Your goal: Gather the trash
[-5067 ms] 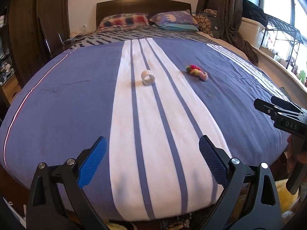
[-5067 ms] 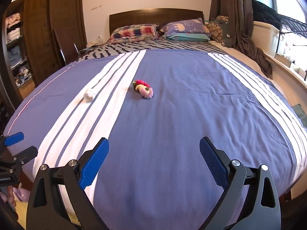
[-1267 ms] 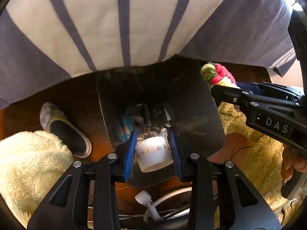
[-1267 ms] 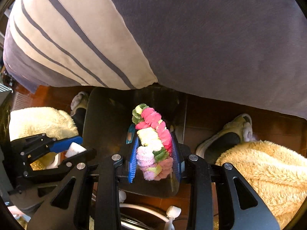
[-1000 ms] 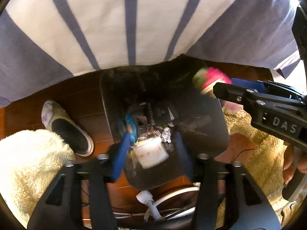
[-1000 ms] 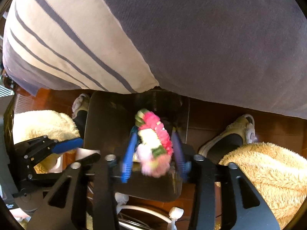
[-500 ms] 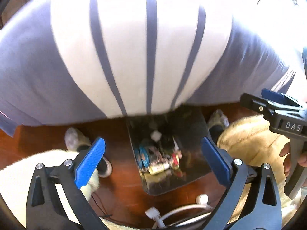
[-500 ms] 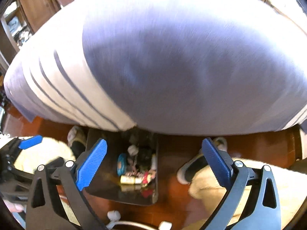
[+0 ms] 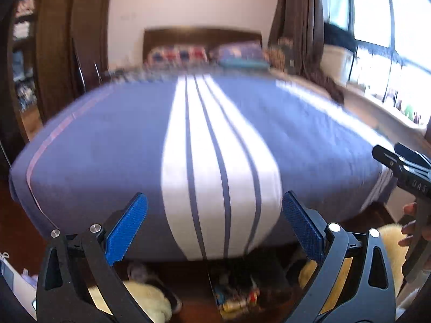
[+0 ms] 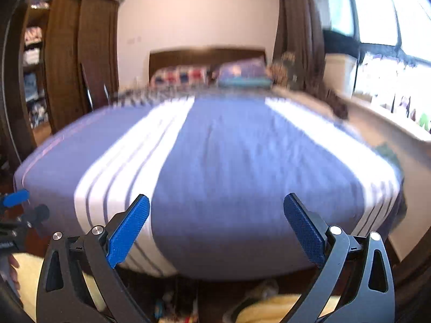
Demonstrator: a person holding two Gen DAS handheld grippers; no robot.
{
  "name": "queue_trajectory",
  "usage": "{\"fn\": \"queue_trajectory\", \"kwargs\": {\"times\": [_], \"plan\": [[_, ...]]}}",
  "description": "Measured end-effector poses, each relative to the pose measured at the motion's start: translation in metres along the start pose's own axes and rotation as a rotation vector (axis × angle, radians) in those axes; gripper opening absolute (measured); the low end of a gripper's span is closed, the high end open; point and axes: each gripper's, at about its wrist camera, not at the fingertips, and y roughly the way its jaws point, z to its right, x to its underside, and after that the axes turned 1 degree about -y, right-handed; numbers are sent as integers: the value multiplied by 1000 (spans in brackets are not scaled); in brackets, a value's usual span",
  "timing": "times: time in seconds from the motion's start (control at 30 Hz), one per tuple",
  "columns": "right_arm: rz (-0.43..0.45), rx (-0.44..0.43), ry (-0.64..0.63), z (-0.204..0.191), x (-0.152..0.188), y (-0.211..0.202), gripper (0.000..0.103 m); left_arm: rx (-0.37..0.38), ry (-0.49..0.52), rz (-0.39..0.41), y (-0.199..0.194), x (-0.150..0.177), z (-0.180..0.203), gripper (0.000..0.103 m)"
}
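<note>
- While both views are blurred, no trash shows on the bed [image 9: 113, 145]; it lies in the bin [image 9: 237, 293] on the floor at the bed's foot, below the fingers.
- Left gripper [image 9: 214, 228]: fingers wide apart, empty, directly above the bin.
- Right gripper [image 10: 215, 228]: fingers wide apart, empty; bin [image 10: 175, 309] lower left.
- Open room above the bed.

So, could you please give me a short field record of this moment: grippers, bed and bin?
left gripper: open, holding nothing
right gripper: open, holding nothing
bed cover: blue with white stripes; no loose items visible on it, though the view is blurred
trash bin: on the floor at the foot of the bed, litter inside
pillows: at the headboard
</note>
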Motion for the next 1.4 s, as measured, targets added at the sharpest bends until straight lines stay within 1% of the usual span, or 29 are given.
{"fn": "queue_trajectory", "kwargs": {"times": [0.1,0.23,0.33,0.43,0.53,0.67,0.77,0.9,1.17,1.27,1.4], "plan": [[106,13,-2,0,-24,-25,100,-17,2,105,-29,-27,0,95],[222,7,14,8,-47,-51,100,-23,18,196,-59,-43,5,95],[279,-2,18,13,-58,-63,100,-40,25,259,-79,-54,11,95],[306,-8,25,14,-69,-71,100,-30,12,303,-91,-62,13,95],[338,4,32,13,-76,-78,100,-49,9,340,-100,-69,14,95],[359,27,51,11,-77,-88,100,-37,5,360,-107,-73,15,95],[359,43,73,14,-78,-94,100,-33,8,365,-109,-74,16,95],[356,73,66,8,-78,-100,100,-25,3,361,-110,-73,16,95],[349,49,51,2,-79,-100,100,-10,7,360,-112,-72,17,95],[334,30,47,1,-79,-96,100,-2,11,351,-110,-71,18,95],[334,28,50,2,-78,-95,100,0,10,345,-109,-70,18,95]]}}
